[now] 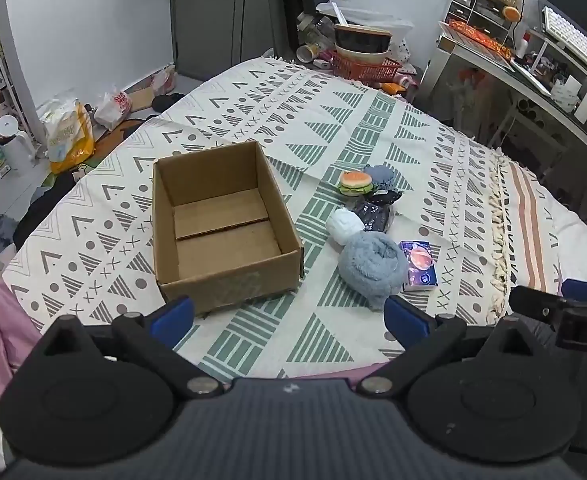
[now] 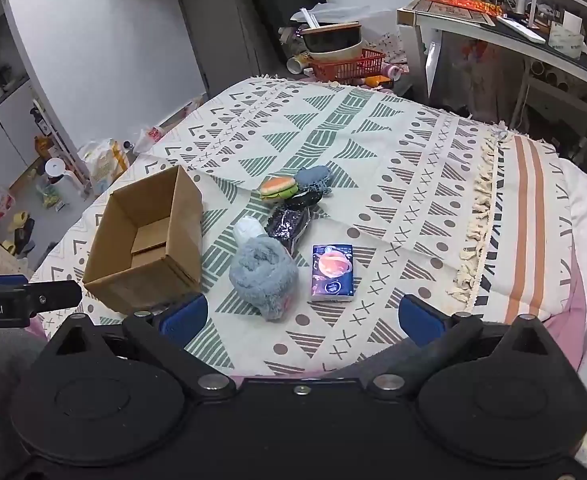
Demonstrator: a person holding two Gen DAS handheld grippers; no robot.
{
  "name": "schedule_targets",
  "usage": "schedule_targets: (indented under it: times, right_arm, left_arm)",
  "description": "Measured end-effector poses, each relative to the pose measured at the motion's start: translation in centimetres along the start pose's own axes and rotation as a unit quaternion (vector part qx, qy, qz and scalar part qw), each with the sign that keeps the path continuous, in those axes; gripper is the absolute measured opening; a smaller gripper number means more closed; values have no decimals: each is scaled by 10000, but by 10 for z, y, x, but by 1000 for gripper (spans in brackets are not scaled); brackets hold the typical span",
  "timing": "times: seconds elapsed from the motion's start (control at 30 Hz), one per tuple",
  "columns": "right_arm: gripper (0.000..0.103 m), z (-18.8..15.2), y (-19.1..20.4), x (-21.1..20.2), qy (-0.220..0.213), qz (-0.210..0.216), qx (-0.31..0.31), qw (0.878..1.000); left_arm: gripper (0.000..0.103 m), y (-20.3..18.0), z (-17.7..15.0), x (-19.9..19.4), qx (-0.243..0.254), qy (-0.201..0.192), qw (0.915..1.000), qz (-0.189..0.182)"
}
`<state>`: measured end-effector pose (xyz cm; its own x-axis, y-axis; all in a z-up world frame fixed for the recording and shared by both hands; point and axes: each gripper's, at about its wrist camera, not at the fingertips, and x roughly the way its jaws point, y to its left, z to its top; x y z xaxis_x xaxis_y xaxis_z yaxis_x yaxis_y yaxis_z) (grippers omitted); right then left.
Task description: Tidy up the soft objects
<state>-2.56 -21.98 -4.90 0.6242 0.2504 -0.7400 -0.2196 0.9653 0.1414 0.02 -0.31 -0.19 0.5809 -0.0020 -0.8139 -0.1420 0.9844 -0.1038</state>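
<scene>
Two grippers hang over the bed, both wide and holding nothing: the left gripper [image 1: 289,316] and the right gripper [image 2: 299,316]. Nothing is packed yet. Just ahead lies the fluffy blue toy [image 2: 263,276], with more soft things in a row behind it. The cardboard box [image 1: 221,220] beside them is empty. Next, I think, one gripper should pinch the fluffy toy and carry it to the box.

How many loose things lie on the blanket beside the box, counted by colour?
Blue-grey: 2, fluffy roll, knitted piece
White: 1, white roll
Black: 2, shiny packet, dark piece
Multicoloured: 2, burger toy, tissue pack
Total: 7
</scene>
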Motion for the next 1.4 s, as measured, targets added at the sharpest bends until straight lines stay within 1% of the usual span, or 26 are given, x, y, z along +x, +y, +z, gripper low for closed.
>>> schedule_targets:
  times: [0.53,0.93,1.4]
  right_arm:
    - [103,0,1,2,48,110,47,9999]
    - [103,0,-3,1,32,155,75,9998]
    - [103,3,-2,-5,-42,136,88,9999]
  left_arm:
    - [101,-4,1,5,-4,11,10000,43]
    - [101,-1,3,3,13,-6,9998,188]
    - [101,-3,0,-2,69,-76,9999,56]
